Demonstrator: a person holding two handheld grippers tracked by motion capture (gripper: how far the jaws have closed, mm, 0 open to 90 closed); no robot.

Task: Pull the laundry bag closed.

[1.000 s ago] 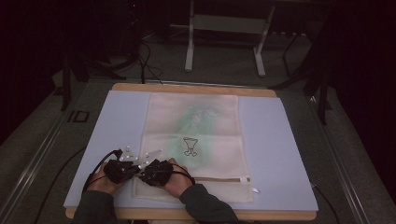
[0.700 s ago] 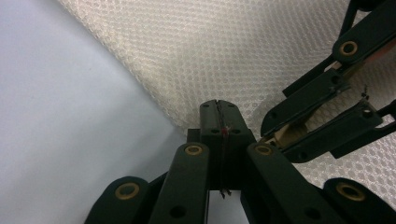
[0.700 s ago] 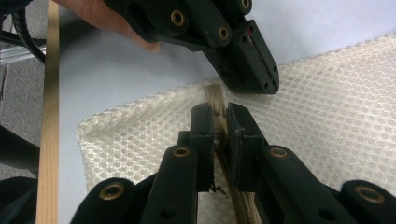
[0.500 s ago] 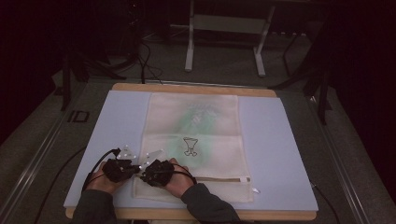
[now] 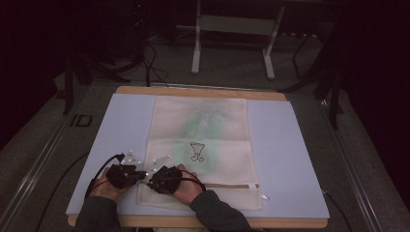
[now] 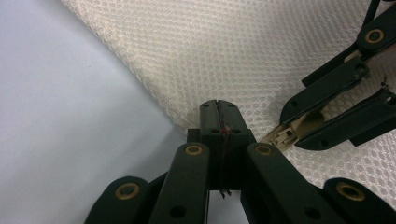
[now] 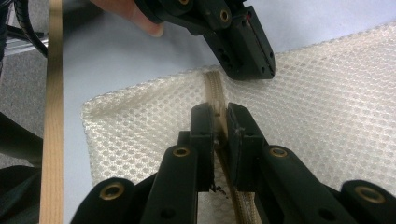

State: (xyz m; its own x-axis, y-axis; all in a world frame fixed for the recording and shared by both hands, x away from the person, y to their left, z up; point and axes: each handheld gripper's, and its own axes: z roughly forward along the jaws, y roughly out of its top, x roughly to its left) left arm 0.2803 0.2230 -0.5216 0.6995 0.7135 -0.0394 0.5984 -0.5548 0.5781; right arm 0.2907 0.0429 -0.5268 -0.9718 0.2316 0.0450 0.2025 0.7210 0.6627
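Note:
A cream mesh bag (image 5: 203, 125) lies flat on the pale blue mat (image 5: 300, 159), with a zipper (image 5: 227, 186) along its near edge. Both grippers meet at the bag's near left corner. My left gripper (image 5: 140, 175) comes in from the left; its jaws (image 6: 218, 109) are pressed together on the bag's edge (image 6: 187, 93) at the zipper's end. My right gripper (image 5: 152, 181) points left along the zipper (image 7: 214, 86). It (image 7: 219, 116) is shut on the beige zipper slider (image 6: 289, 135), a short way from the left gripper (image 7: 247, 70).
The mat covers a wooden table whose edge (image 5: 203, 91) shows at the back and near side (image 7: 53, 116). A small white tab (image 5: 263, 196) sticks out by the zipper's right end. On the dark floor behind stand a metal frame (image 5: 232, 29) and cables (image 5: 150, 63).

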